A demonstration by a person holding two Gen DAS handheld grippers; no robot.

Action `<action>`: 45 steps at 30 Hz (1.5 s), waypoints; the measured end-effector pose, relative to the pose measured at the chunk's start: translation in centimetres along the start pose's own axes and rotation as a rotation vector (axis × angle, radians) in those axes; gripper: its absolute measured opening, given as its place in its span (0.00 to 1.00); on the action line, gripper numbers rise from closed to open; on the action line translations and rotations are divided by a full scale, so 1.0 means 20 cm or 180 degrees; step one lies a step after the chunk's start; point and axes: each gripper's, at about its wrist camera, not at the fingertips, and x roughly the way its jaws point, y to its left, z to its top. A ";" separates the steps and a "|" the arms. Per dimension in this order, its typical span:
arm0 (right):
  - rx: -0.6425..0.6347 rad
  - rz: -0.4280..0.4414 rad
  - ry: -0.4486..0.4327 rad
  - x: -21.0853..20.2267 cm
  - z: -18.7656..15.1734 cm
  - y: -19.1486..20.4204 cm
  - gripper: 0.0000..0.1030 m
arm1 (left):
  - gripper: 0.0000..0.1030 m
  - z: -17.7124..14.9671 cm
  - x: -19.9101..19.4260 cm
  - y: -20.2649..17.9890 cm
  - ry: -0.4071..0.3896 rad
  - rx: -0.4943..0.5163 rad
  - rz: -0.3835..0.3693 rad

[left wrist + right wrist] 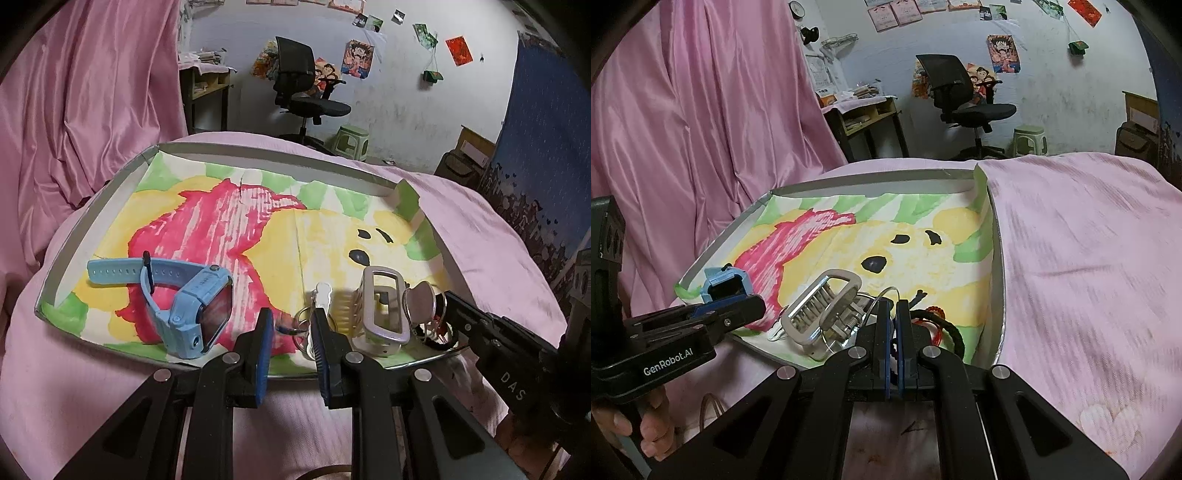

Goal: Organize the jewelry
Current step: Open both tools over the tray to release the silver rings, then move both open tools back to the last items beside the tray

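A shallow tray point(110, 192) lined with a painted bear picture lies on a pink bed. In it are a blue smartwatch point(188, 299), a silver hair claw point(380, 306), metal rings point(303, 325), a round hoop piece point(421, 299) and black and red cords point(945, 325). My left gripper point(291, 325) is open at the tray's near edge, over the rings. My right gripper point(893, 314) is nearly closed at the tray's near right corner, with something small between its pads that I cannot identify. The hair claw point(823, 310) lies just left of it.
Pink curtain point(74, 110) hangs at the left. A black office chair point(303, 85), a green stool point(352, 140) and a desk point(207, 85) stand beyond the bed. Pink bedding point(1089, 277) spreads right of the tray.
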 end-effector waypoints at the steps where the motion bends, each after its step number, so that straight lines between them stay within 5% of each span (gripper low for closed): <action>1: -0.0001 -0.0003 0.0000 0.00 0.00 0.00 0.03 | 0.20 0.00 -0.01 0.00 -0.0014 -0.0019 -0.0024; 9: -0.0082 -0.0078 -0.0064 -0.06 -0.01 0.01 0.08 | 0.48 -0.04 -0.12 0.05 -0.0262 -0.0138 -0.0101; 15: -0.0202 -0.0143 -0.0211 -0.15 -0.02 0.03 0.18 | 0.56 -0.07 -0.23 0.06 -0.0491 -0.0133 -0.0091; 33: -0.0310 -0.0164 -0.0885 -0.51 -0.07 0.07 0.89 | 0.92 -0.23 -0.53 0.11 -0.0968 -0.0144 0.0077; 45: -0.0356 -0.0065 -0.1080 -0.69 -0.15 0.11 0.99 | 0.99 -0.42 -0.70 0.13 -0.1119 0.0027 0.0268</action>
